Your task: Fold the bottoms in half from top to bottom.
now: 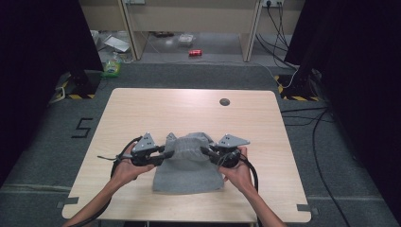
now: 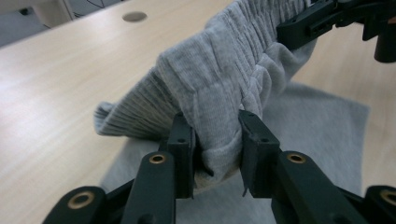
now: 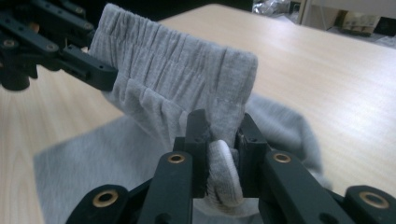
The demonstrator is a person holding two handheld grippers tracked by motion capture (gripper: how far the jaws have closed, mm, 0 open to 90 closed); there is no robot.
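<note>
Mid-fold, probably: left hand-held gripper (image 2: 217, 140) and right hand-held gripper (image 3: 222, 140) each clenched on the cloth's (image 1: 189, 175) gathered band, lifted above the worktop (image 1: 142, 109); next, lowering both evenly.

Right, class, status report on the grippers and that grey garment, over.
Left gripper shut on grey garment waistband. Right gripper shut on it too. Waistband lifted, rest on table. Nothing in the way.

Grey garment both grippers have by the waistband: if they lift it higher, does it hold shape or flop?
Likely flops: the grey garment sags between the left gripper and right gripper, its lower part lying flat on the table. Probably light, since bunched folds hold it up. The ribbed knit looks grippy, so slipping seems unlikely.
</note>
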